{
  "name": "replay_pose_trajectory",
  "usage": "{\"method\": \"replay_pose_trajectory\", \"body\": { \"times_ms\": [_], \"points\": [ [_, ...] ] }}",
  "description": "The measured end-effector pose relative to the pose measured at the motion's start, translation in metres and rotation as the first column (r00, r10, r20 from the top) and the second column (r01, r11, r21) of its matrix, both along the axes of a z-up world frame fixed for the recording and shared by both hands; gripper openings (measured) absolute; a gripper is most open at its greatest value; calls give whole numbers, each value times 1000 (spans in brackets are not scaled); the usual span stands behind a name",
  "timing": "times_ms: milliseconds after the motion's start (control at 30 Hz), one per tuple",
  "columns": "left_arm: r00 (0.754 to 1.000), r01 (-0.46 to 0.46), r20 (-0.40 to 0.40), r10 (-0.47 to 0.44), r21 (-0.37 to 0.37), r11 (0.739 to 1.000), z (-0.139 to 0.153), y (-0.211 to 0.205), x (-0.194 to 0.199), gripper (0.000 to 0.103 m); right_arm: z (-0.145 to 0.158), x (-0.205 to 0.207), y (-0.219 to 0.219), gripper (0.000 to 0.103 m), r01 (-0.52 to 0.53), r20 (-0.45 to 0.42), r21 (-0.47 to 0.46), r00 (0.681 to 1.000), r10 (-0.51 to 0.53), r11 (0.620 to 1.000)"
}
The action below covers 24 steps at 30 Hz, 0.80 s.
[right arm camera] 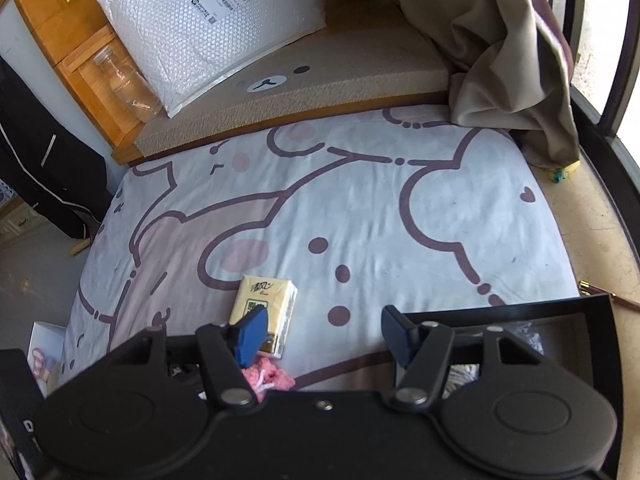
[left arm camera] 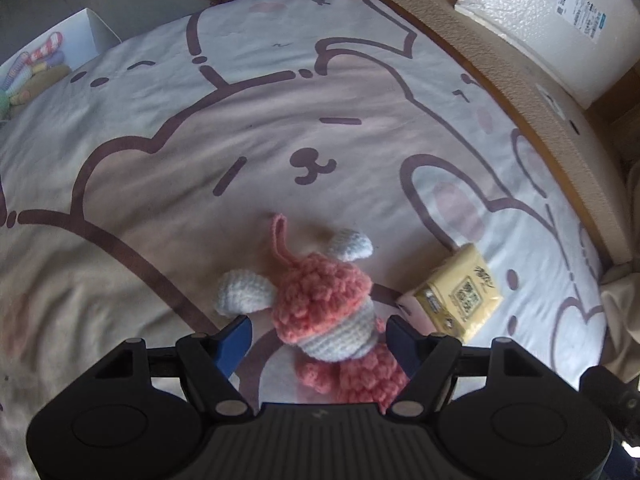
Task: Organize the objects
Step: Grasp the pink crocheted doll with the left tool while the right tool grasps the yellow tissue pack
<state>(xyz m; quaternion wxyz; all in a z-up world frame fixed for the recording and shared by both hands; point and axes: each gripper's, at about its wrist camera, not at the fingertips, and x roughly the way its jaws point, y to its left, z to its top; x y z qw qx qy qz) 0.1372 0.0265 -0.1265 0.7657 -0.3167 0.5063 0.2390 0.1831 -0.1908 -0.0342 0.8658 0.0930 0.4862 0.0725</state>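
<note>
Left gripper (left arm camera: pixel 320 338) spread, crochet doll (left arm camera: pixel 332 312) between its jaws on the bedsheet (left arm camera: pixel 280 140), right pad about touching, left clear. Risk: soft yarn squashes, slips out (loop may snag). Right gripper (right arm camera: pixel 324 332) spread, empty; tissue pack (right arm camera: pixel 266 312) lies under its left finger, could get nudged.

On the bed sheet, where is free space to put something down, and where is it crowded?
The middle of the bed sheet is bare, from the crochet doll out to the white box of toys. In the right wrist view, the sheet between the tissue pack and the curtain is bare too. It is crowded where doll and tissue pack lie together.
</note>
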Motion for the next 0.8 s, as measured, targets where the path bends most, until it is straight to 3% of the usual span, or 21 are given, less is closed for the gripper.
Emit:
{"method": "replay_pose_trajectory", "body": {
  "times_ms": [100, 233, 467, 633, 733, 800],
  "points": [
    [1000, 23, -9, -22, 23, 999, -6, -1, 4, 74, -7, 4, 5, 63, -6, -6, -5, 1000, 6, 1000],
    [987, 158, 7, -160, 95, 983, -5, -5, 10, 66, -16, 10, 14, 57, -11, -22, -1, 1000, 11, 1000],
    [923, 372, 41, -382, 155, 915, -3, 8, 14, 59, -30, 17, 27, 57, 22, -37, 38, 999, -21, 999],
    [859, 498, 9, -512, 218, 839, 2, 17, 17, 55, -39, 23, 35, 58, 49, -52, 56, 998, -47, 997],
    [794, 595, -27, -607, 242, 767, 2, 25, 18, 55, -44, 25, 40, 59, 53, -55, 51, 997, -50, 997],
    [734, 667, -57, -677, 255, 700, 3, 29, 20, 55, -48, 26, 42, 59, 56, -64, 54, 997, -53, 997]
  ]
}}
